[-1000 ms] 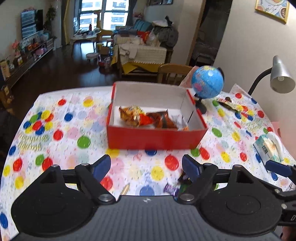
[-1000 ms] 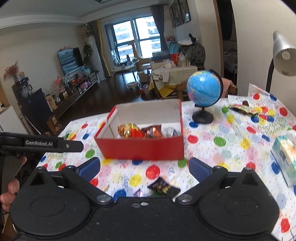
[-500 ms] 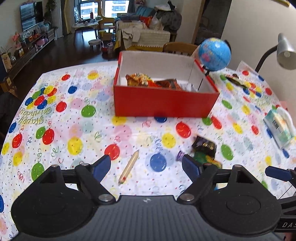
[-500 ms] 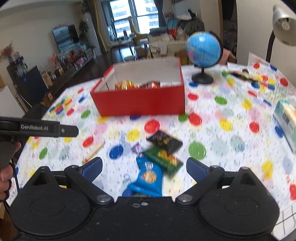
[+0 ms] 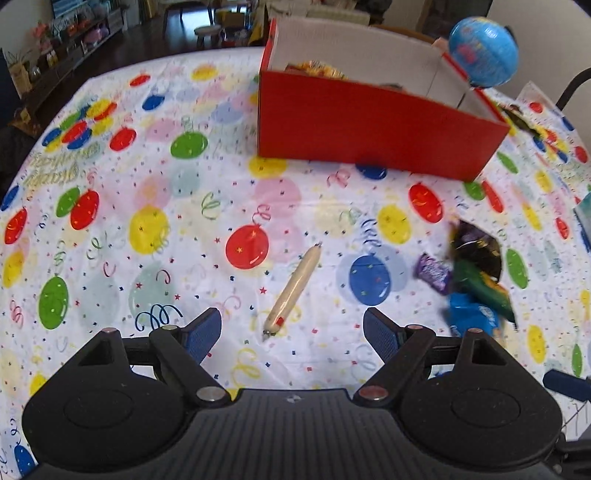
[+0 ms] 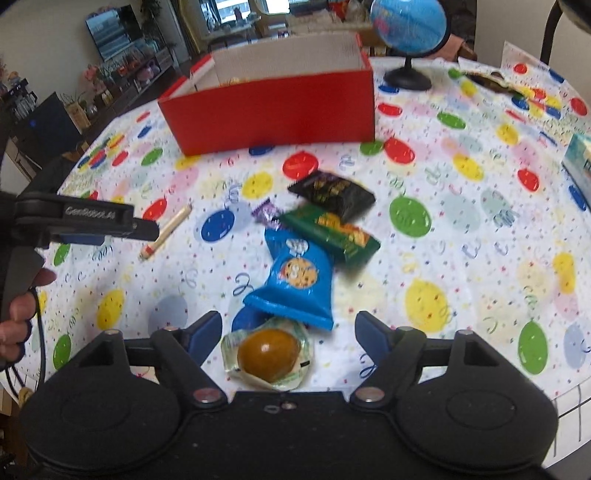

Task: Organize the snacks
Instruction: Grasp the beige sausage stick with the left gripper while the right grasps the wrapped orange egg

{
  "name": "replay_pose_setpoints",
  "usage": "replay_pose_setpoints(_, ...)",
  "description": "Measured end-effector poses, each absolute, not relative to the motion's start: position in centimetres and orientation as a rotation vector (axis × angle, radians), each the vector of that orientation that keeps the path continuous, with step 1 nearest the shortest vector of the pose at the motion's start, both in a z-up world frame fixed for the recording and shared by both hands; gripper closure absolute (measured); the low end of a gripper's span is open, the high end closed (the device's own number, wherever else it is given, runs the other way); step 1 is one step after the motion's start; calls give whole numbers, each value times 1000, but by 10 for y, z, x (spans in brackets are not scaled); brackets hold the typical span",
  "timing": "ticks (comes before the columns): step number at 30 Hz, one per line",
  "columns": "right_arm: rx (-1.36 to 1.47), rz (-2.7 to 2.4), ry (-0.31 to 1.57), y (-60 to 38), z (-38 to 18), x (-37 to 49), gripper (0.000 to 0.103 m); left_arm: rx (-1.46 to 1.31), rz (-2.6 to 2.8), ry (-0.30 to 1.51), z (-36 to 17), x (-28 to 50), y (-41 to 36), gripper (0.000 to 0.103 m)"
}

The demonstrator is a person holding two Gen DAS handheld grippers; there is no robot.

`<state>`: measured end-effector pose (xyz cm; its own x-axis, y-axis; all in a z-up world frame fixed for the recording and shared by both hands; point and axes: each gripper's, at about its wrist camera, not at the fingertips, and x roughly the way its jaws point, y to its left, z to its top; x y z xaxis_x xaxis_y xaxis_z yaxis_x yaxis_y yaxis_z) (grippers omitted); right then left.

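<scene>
Sausage stick (image 5: 293, 290) between spread left gripper (image 5: 291, 330); right gripper (image 6: 288, 332) spread over egg (image 6: 268, 354)

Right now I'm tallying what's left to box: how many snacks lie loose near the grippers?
6: sausage stick, purple candy, black packet, green packet, blue cookie bag, packed egg.

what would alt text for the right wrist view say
The open right gripper hovers over a sealed brown egg on a balloon-print tablecloth. Ahead lie a blue cookie packet, green packet and black packet, then a red box and a globe.
</scene>
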<state>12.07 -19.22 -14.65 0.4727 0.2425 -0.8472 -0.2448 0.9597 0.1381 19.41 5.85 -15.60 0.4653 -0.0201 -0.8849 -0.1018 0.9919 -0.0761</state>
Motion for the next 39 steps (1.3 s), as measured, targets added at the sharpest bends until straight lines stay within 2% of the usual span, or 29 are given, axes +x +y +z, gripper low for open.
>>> replay_pose_setpoints(9, 1, 287, 1136, -184, -173, 125, 42, -106, 58, 1119, -176, 218, 69, 19)
replay_pose_setpoints(14, 9, 295, 1147, -181, -176, 125, 45, -95, 44, 1135, -185, 225, 66, 19)
replay_pose_setpoints(18, 7, 295, 1151, -179, -176, 125, 50, -85, 38, 1139, -191, 228, 64, 31)
replay_pose_setpoints(21, 3, 297, 1148, -179, -176, 123, 50, -49, 28, 1127, -191, 227, 58, 38)
replay_pose_setpoints(23, -3, 295, 1146, -177, -175, 122, 51, -17, 27, 1119, -190, 226, 52, 47)
replay_pose_setpoints(25, -12, 293, 1141, -176, -175, 121, 52, 2, 13, 1110, -189, 225, 47, 64)
replay_pose_setpoints(29, -27, 283, 1135, -175, -174, 118, 53, 34, -4, 1096, -187, 221, 37, 82)
replay_pose_setpoints(30, -28, 279, 1134, -176, -173, 117, 53, 33, -9, 1095, -187, 220, 36, 91)
replay_pose_setpoints(39, 0, 248, 1114, -188, -170, 111, 56, -59, -2, 1111, -186, 216, 47, 93)
